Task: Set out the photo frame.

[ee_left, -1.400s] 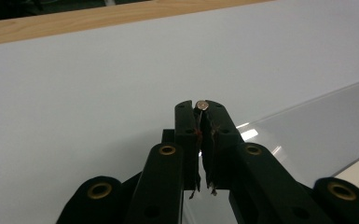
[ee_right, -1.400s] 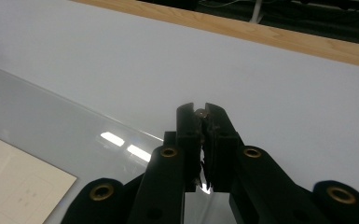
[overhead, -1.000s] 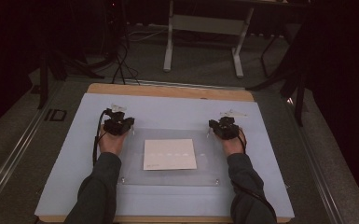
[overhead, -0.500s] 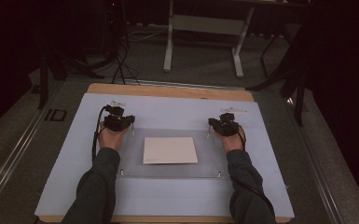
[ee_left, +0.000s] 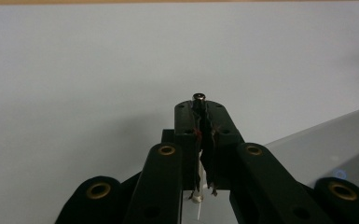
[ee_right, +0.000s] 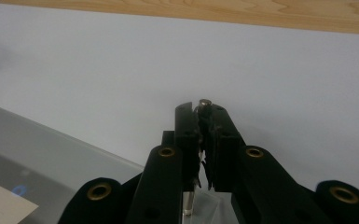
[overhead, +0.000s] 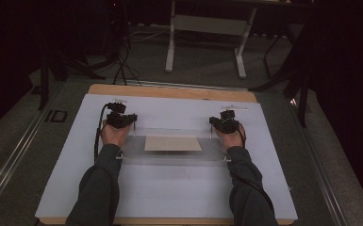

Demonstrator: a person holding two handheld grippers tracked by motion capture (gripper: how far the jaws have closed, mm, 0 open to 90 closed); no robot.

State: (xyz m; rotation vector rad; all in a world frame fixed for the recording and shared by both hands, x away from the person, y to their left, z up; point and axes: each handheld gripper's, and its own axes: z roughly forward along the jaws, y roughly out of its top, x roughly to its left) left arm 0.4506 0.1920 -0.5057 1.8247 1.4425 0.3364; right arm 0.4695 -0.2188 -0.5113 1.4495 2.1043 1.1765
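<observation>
Your left tongs (overhead: 120, 119) and right tongs (overhead: 224, 123) are each clamped on an upright post (ee_left: 198, 99) at the far corners of the clear plate (overhead: 174, 155) lying crosswise on the desk (overhead: 169, 188), its long axis running between your hands

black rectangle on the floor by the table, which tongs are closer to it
Left. The left tongs grip the clear plate's corner on the rectangle's side; the right tongs grip the opposite corner.
</observation>
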